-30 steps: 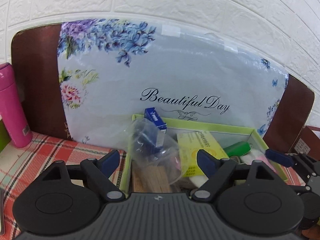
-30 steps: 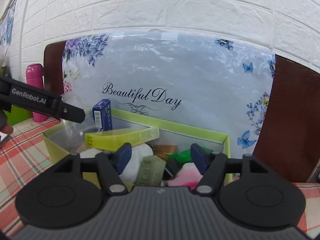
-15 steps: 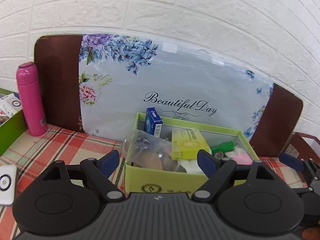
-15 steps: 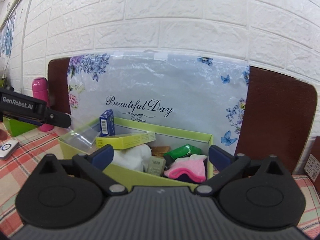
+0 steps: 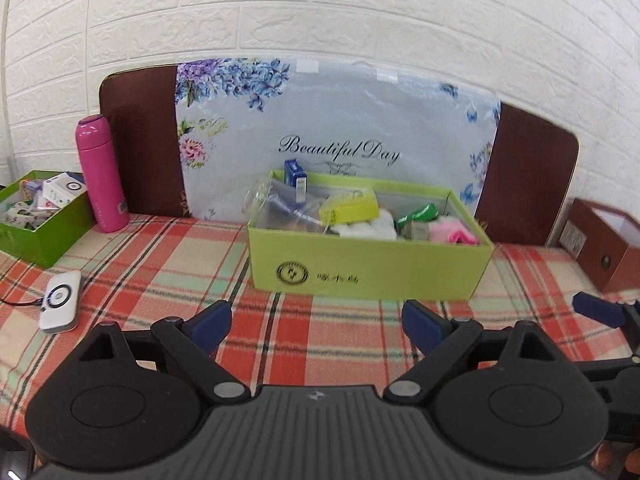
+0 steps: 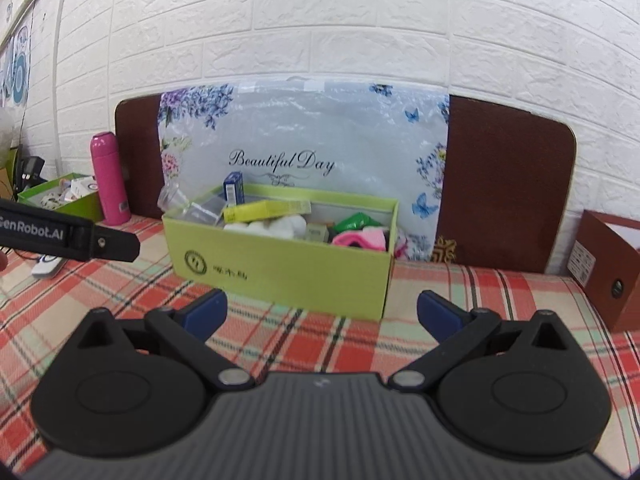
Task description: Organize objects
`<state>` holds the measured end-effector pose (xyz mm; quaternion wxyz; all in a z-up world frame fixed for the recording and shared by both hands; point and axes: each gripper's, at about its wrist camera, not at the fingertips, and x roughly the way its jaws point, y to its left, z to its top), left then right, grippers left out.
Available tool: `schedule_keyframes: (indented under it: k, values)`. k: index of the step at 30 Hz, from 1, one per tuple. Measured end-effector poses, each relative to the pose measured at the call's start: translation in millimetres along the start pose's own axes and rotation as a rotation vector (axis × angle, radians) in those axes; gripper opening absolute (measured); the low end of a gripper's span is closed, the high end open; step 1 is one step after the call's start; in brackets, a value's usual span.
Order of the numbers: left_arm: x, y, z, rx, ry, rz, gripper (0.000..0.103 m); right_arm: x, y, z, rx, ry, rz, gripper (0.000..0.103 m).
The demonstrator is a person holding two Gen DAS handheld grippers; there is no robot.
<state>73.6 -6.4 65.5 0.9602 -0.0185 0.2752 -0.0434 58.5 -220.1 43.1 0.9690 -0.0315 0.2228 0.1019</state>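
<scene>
Checked tablecloth carries the filled yellow-green box. Both the left gripper and right gripper have backed away from it, jaws just spread wide and empty; this placement appears complete.

A pink flask stood by my floral "Beautiful Day" panel, against the white brick wall.

Blk plastic grippers, blue pads, silver pivot screws, "GenRobot.AI" mark.

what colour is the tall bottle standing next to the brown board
The bottle is bright pink, seen best in the left wrist view.
</scene>
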Motion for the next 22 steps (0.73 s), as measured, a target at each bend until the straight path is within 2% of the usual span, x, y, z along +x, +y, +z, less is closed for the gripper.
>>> schedule_keyframes:
  k: [8, 18, 22]
  values:
    - [-17, -11, -17, 0.038, 0.013, 0.01, 0.095, -17, 2, -24, 0.028, 0.051, -0.021, 0.103]
    - [-23, -19, -26, 0.048, 0.036, -0.023, 0.095, -27, 8, -27, 0.026, 0.05, -0.018, 0.103]
    - [-25, -20, -28, 0.058, 0.036, -0.015, 0.095, -28, 10, -27, 0.026, 0.048, -0.016, 0.103]
